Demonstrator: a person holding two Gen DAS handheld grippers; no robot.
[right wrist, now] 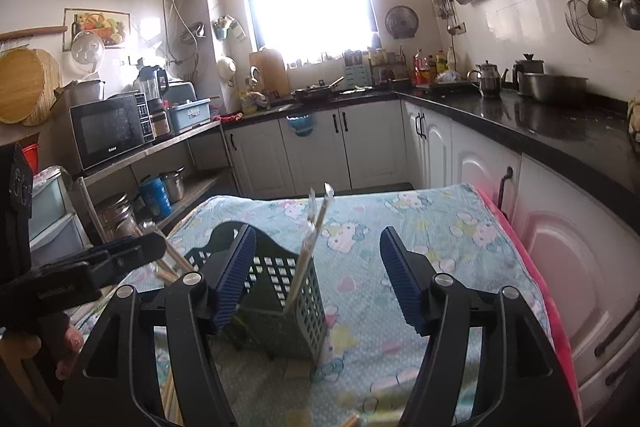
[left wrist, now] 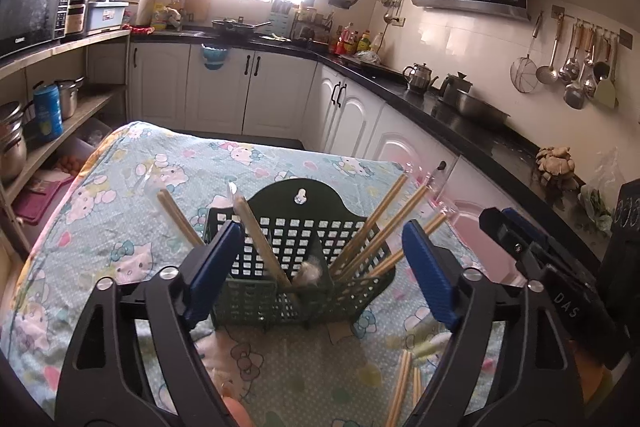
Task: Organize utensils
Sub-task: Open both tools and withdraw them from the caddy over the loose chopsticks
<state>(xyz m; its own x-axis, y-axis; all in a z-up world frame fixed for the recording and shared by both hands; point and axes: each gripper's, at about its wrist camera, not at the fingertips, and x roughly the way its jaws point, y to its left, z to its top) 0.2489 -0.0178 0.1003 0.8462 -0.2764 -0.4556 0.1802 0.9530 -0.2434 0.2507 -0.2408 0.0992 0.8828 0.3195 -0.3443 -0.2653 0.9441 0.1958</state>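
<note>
Several chopsticks (left wrist: 372, 231) already lean in the right-hand compartment of the green slotted utensil holder (left wrist: 304, 267), seen from the left wrist, with a couple more (left wrist: 260, 239) slanting out of the left compartment. The holder stands on the cartoon-print cloth over the tabletop (left wrist: 160, 187). Loose chopsticks (left wrist: 402, 387) lie flat on the cloth just in front of the holder, to its right — these look like the pieces left to sort. The left claw (left wrist: 316, 271) is spread wide and holds nothing, its blue pads flanking the holder without touching it. The right claw shows at the right edge of this view.

From the right wrist, the holder (right wrist: 292, 307) sits low and left of centre, with a wrapped pair of chopsticks (right wrist: 312, 239) standing nearly upright in its near corner. The right claw (right wrist: 316, 275) is likewise fully parted and empty. The left claw (right wrist: 120, 255) reaches in from the left beside the leaning sticks.

To do this step well, either claw should descend over the loose pair, pinch both sticks together near their middle so they do not scissor, then tip them upright before lowering into a compartment — slowly, since the light holder could slide or topple if bumped.
</note>
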